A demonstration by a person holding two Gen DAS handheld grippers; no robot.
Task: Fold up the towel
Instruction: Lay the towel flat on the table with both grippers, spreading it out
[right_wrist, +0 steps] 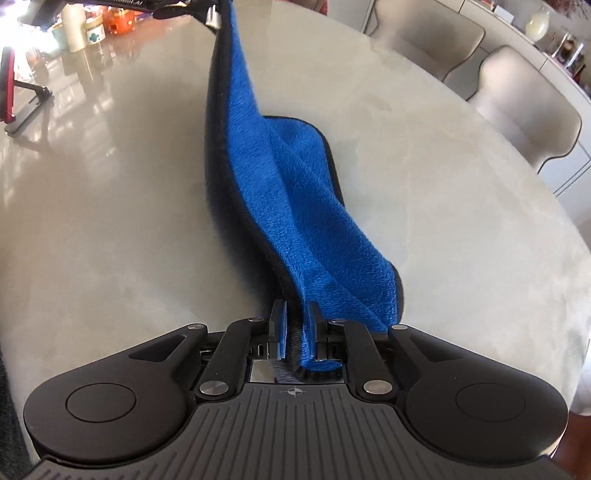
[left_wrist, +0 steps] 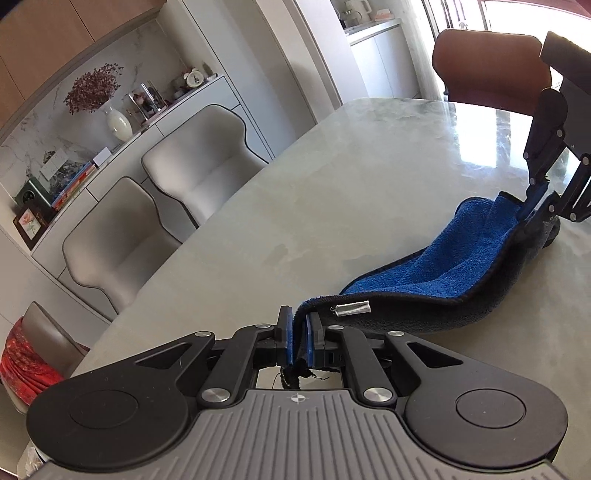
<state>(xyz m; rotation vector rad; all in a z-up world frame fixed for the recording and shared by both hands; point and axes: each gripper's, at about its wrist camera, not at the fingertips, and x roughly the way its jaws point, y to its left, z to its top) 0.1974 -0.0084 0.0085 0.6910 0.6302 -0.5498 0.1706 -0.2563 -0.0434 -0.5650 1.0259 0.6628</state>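
Observation:
A towel (left_wrist: 436, 273), blue on one face and dark grey on the other with a small white tag, hangs stretched between my two grippers over a pale marble table (left_wrist: 332, 192). My left gripper (left_wrist: 300, 325) is shut on one corner of it. My right gripper (right_wrist: 295, 317) is shut on the opposite corner, where the towel (right_wrist: 295, 177) bunches between the pads. The middle of the towel sags onto the table. In the left wrist view the right gripper (left_wrist: 535, 206) shows at the far end; in the right wrist view the left gripper (right_wrist: 207, 11) shows at the top.
Two beige chairs (left_wrist: 192, 162) stand along the table's far side, a brown chair (left_wrist: 487, 66) at its end. A sideboard with a vase (left_wrist: 118, 122) and books lines the wall. Jars (right_wrist: 85, 29) and a red-black stand (right_wrist: 14, 92) sit on the table's far left.

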